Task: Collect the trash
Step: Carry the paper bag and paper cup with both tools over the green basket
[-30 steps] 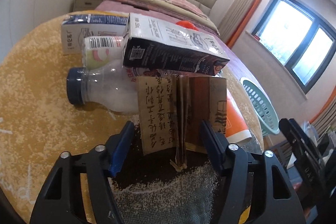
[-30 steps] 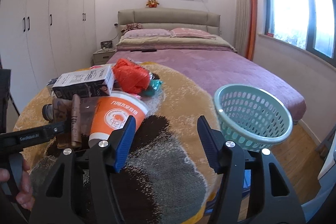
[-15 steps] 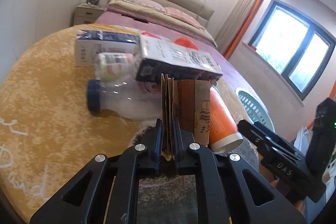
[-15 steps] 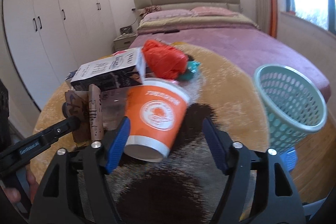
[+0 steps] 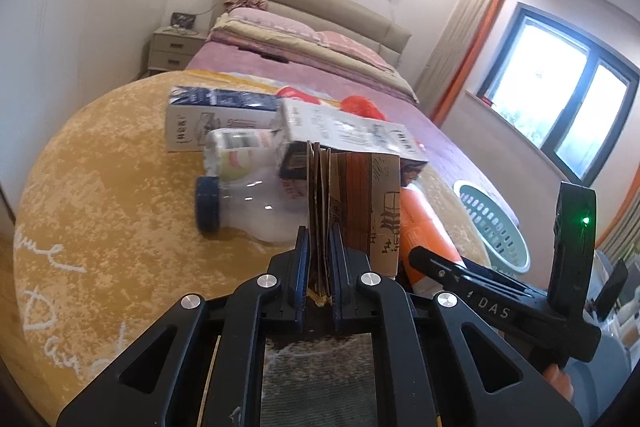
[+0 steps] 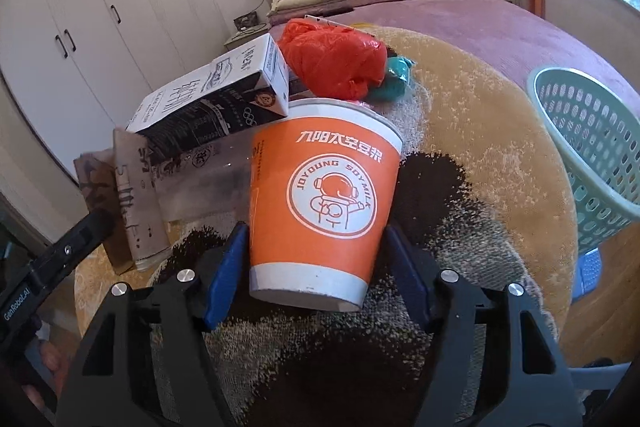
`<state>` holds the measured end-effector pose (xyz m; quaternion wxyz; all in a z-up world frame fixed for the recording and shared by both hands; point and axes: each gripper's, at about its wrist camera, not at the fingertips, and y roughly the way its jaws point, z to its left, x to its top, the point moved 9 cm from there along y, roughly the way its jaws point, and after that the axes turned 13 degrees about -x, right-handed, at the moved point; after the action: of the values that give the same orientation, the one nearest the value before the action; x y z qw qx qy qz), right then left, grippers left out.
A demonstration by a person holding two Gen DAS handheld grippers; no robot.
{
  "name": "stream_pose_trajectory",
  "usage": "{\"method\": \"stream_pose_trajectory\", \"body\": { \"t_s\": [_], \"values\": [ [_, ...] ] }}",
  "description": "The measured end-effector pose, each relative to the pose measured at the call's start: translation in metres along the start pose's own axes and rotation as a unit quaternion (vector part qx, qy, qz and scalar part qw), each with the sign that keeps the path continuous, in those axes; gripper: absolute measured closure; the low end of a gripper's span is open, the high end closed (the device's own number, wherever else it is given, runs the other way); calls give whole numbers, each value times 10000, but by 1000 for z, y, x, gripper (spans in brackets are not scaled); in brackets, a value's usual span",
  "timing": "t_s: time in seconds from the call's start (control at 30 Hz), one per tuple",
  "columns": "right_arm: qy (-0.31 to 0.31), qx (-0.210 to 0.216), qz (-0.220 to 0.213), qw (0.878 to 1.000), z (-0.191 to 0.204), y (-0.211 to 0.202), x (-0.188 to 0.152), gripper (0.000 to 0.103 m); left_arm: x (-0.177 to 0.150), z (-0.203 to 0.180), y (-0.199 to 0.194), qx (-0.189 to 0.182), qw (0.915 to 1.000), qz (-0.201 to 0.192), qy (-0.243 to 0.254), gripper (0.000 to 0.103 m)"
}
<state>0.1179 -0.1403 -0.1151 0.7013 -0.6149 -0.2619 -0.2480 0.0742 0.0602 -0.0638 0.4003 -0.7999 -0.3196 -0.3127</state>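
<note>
Here, left wrist view: left gripper (image 5: 319, 259) is fully closed on the folded cardboard (image 5: 352, 203), pads clamping the stacked edge at its near bottom end. The cardboard stands upright between the jaws, just in front of the pile on the rug (image 5: 100, 187). Behind it: a clear bottle (image 5: 248, 211) w/ blue cap lying on its side, a milk carton (image 5: 348, 135) tilted on top, and a second box (image 5: 216, 115) further back. The cup (image 5: 424, 227) lies to the right, next to the cardboard. The basket (image 5: 496, 223) sits beyond the rug edge on the right, well apart from the pile.

Handling, judged: cardboard is light and stiff across the fold but thin; the layers could fan or slip if pinched only at one corner. Grip on the folded spine, as now, looks adequate.

Right wrist view: right gripper (image 6: 316, 267) is partly open and closing; cup (image 6: 324, 199) lies on its side between the blue pads, base toward the camera. Whether the pads touch the wall yet cannot be told; no firm squeeze is evident. Carton (image 6: 212, 107) and a red bag (image 6: 332, 63) lie behind the cup; basket (image 6: 592, 155) at right.

Handling, judged: paper cup is light, probably empty, w/ a smooth tapered wall that crushes easily. Take hold low on the wall near the base ring, where it is stiffest; use moderate force. The taper may let it slide out toward the narrow end.
</note>
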Motion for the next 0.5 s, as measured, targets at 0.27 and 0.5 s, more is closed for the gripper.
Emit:
{"method": "stream_pose_trajectory", "body": {
  "t_s": [0.27, 0.5],
  "values": [
    [-10, -413, -404, 9983, -38, -29, 1, 39, -1, -34, 18, -130, 9996, 86, 241, 95],
    [328, -699, -608, 9952, -86, -48, 11, 39, -4, -77, 42, -387, 9970, 231, 626, 95]
  ]
}}
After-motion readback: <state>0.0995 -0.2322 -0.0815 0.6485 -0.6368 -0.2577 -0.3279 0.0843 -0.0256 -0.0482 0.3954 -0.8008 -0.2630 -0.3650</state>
